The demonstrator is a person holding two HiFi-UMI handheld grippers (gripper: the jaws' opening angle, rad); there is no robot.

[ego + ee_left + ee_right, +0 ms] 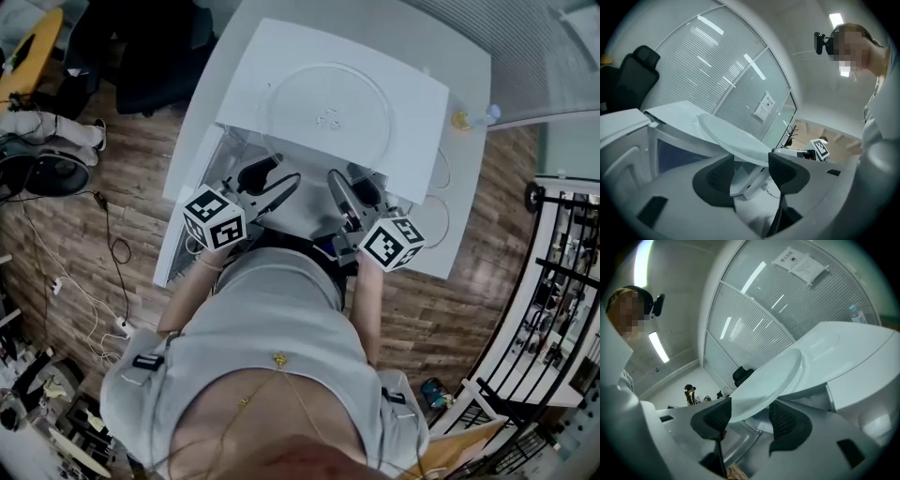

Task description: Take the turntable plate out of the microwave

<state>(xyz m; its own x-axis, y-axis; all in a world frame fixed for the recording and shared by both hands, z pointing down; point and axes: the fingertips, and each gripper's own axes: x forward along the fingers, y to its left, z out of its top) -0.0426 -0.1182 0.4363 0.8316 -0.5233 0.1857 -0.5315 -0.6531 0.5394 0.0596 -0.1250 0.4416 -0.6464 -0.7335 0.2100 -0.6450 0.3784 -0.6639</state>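
The turntable plate [328, 108] is lying flat on the top of the microwave [422, 66], already outside the cavity. It is sitting around the middle of that top, with its near rim reaching about to the front edge. The microwave is standing on a white table [469, 84], and its door [183, 225] is hanging open off the left front corner. The person is holding both grippers side by side just in front of the microwave's front edge, pointing toward the plate. The left gripper [286, 173] is keeping its jaws spread. In the left gripper view the plate [736, 138] is showing as a slanted disc whose rim is crossing above the gap of the left gripper [750, 161], with neither pad pressing on it. The right gripper [344, 173] is likewise standing with jaws apart. In the right gripper view the plate [764, 385] is overhanging the space between the dark pads of the right gripper [750, 411], and nothing is pinched there.
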